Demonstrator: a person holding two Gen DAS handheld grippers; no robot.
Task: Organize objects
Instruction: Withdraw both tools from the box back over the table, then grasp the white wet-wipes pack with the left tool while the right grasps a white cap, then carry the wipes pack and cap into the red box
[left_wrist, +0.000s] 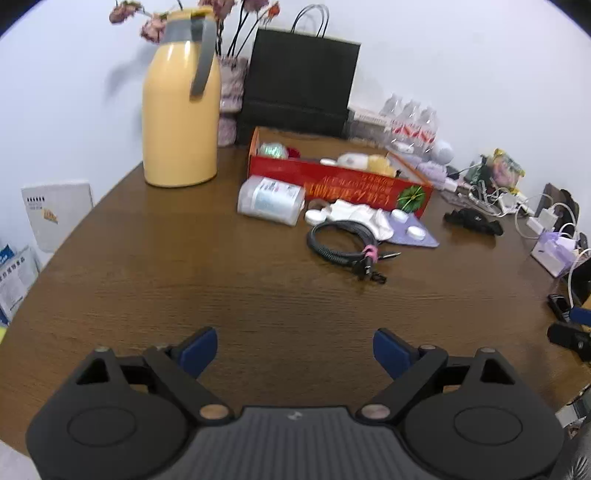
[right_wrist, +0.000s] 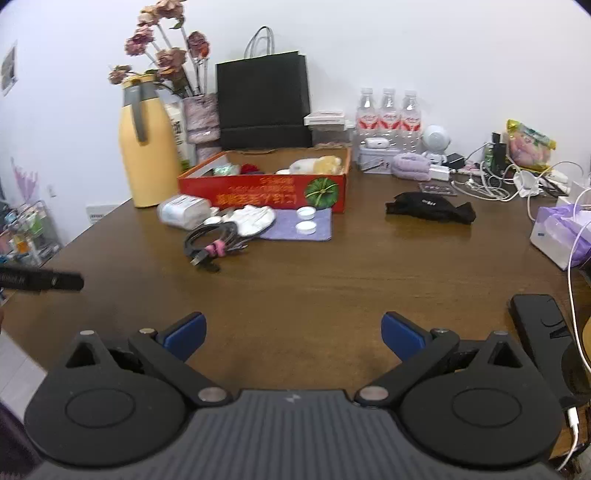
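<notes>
Coiled black cable lies on grained wooden table.

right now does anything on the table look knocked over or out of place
The clear plastic jar lies tipped on its side in front of the red box, and three white caps sit loose beside it.

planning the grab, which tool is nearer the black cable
Left, narrowly. The cable lies ahead and slightly right of the left tool; it lies ahead and left of the right tool.
</notes>
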